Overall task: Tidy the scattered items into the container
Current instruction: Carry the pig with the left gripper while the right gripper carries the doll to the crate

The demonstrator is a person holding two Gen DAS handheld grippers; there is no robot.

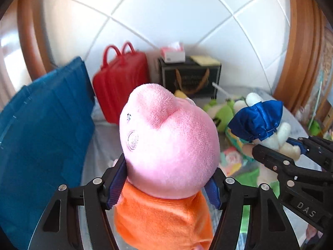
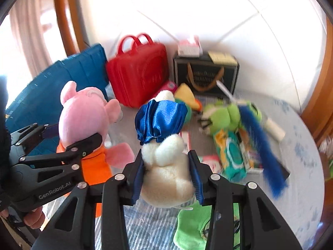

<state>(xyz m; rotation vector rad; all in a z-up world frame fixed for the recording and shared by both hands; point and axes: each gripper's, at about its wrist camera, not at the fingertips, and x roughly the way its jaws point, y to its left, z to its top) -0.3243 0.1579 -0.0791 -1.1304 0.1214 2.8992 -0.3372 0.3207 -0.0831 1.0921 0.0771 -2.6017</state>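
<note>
Your left gripper (image 1: 164, 179) clamps the pink plush pig (image 1: 168, 141) at its neck; your right gripper (image 2: 166, 177), at its three o'clock, pinches the white plush duck (image 2: 166, 175). Both look light, squashy; grip mid-body.

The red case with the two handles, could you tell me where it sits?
In both views the red case stands upright at the back, between the blue bin and the black box.

Both views are brightly lit by daylight. The white tiled wall (image 2: 208, 10) is washed out by glare, most strongly in the right wrist view. Straight lines are bent towards the dark rounded corners. The blue strip (image 2: 260, 145) is smeared by motion blur.
</note>
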